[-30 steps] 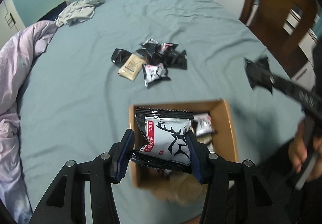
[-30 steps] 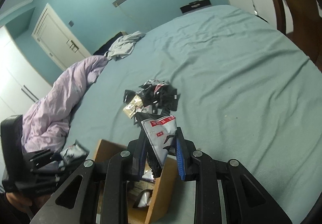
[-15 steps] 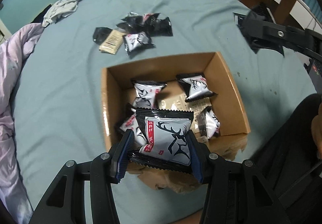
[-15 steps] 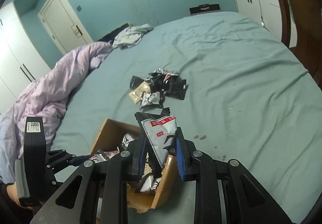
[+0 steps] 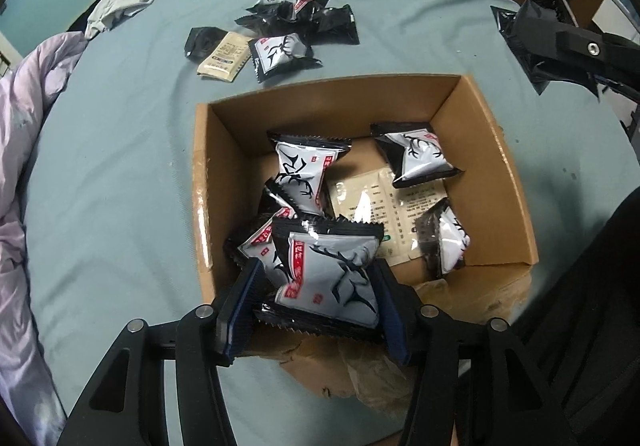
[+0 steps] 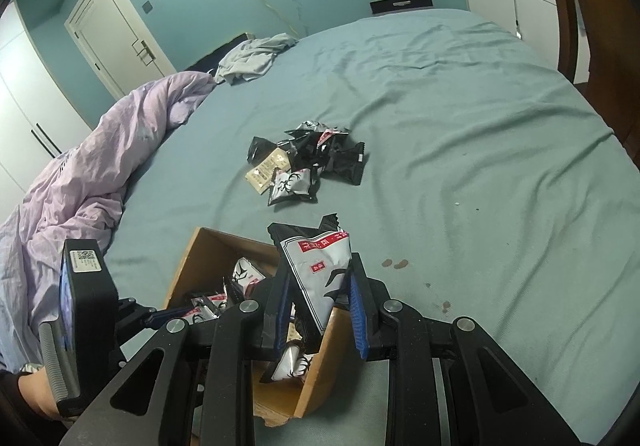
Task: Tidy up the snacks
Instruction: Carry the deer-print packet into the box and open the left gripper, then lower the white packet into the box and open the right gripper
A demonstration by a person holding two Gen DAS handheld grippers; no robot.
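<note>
The left tongs (image 5: 316,298) hang over the cardboard box (image 5: 500,149) near the bed's (image 5: 120,165) near edge; their jaws have just been opening, a deer-print snack packet (image 5: 328,270) loose between them; the right tongs (image 6: 318,306) pinch another packet (image 6: 320,270) above the box; a snack pile (image 6: 308,161) lies mid-bed.

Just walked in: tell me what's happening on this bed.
A person is sorting snack packets into a cardboard box on the bed, a two-finger tool in each hand. The left tool has a deer-print packet between its fingers over the box, its jaws just opening to let it go. The right tool is clamped on another packet at the box's edge. A small pile of packets waits on the sheet.
</note>
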